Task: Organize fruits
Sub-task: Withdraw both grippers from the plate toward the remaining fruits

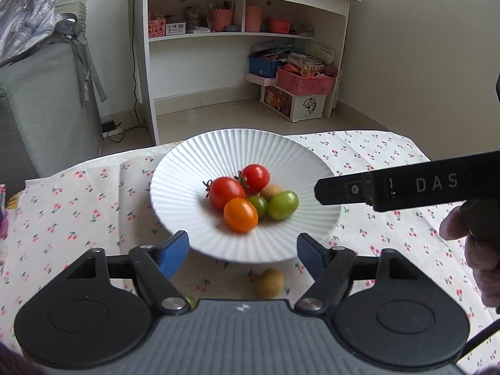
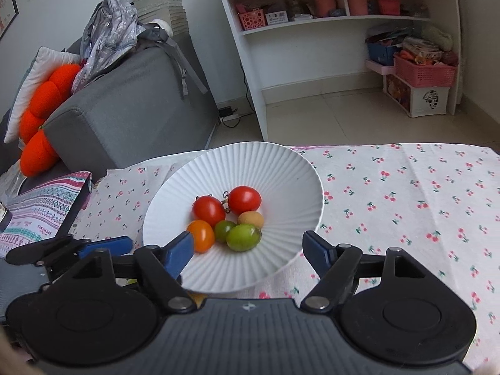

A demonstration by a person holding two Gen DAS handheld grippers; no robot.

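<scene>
A white ribbed plate point(image 1: 193, 168) point(image 2: 281, 168) on the cherry-print cloth holds two red tomatoes point(image 1: 226, 191) point(image 2: 208, 210), an orange tomato point(image 1: 240, 215) point(image 2: 201, 235), two green fruits point(image 1: 282, 204) point(image 2: 243, 237) and a small tan fruit point(image 1: 270, 192) point(image 2: 251, 218). Another tan fruit point(image 1: 269, 282) lies on the cloth in front of the plate, between my left gripper's jaws. My left gripper point(image 1: 243, 250) is open and empty at the plate's near rim. My right gripper point(image 2: 247, 248) is open and empty, its fingers over the plate's near part.
The right gripper's black finger point(image 1: 406, 186) reaches in from the right beside the plate, a hand point(image 1: 478, 243) behind it. The left gripper's blue finger point(image 2: 104, 245) shows at left. A grey sofa point(image 2: 125, 109) and a white shelf unit point(image 1: 243, 31) stand beyond the table.
</scene>
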